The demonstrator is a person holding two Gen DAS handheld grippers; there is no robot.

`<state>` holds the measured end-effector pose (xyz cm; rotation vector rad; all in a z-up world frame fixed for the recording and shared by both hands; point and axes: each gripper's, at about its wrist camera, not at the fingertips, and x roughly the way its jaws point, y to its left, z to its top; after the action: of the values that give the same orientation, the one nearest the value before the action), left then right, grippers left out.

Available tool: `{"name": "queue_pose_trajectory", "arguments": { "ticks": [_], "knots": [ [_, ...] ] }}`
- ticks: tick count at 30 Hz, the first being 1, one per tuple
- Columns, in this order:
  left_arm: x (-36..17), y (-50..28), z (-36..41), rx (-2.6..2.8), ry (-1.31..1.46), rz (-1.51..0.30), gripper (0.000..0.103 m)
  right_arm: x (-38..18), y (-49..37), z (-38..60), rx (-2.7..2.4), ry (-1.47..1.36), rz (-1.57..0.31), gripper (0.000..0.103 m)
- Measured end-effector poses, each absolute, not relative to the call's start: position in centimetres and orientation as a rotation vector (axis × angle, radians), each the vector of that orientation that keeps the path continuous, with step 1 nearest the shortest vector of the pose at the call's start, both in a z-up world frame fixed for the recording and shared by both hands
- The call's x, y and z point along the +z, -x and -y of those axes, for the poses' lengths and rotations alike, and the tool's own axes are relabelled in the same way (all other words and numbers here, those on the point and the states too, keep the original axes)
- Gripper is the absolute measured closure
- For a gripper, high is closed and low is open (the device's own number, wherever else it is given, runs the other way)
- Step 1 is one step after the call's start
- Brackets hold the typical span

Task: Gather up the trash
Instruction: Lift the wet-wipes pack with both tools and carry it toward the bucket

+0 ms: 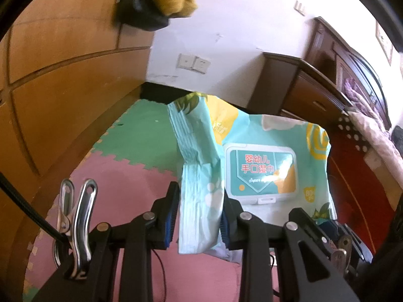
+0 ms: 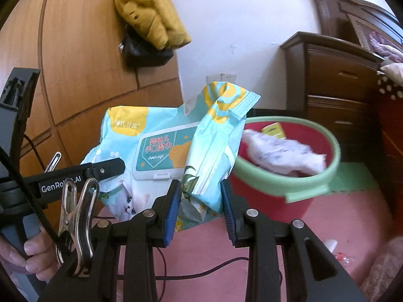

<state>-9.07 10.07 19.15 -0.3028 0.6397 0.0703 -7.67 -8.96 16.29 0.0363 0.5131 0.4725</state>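
Wipes pack (image 2: 161, 146) left of bin (image 2: 284, 183), wrapper (image 2: 282, 153) inside.

The wipes pack (image 1: 262, 166) hides the floor mat (image 1: 141, 136) behind it, and in the right wrist view it covers the bin's (image 2: 297, 181) left rim. The white wrapper (image 2: 282, 153) in the bin is blurred. The yellow jacket (image 2: 148, 12) is cut off at the top edge. Small litter (image 2: 337, 251) by the mat's right edge is too small to tell.
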Motion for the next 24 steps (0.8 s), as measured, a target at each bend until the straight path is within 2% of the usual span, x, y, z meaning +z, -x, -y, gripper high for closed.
{"name": "queue_pose_trajectory", "arguments": {
  "ticks": [13,24],
  "knots": [
    [20.5,2.3,-1.2,-0.054,0.203,-0.602,0.073,17.9,3.4,16.8,0.343,-0.064,-0.484,0.07],
    [18.4,-5.4,1.2,-0.121,0.178,-0.617,0.072,17.0,-4.3,20.3,0.279,-0.089,-0.53,0.069]
  ]
}}
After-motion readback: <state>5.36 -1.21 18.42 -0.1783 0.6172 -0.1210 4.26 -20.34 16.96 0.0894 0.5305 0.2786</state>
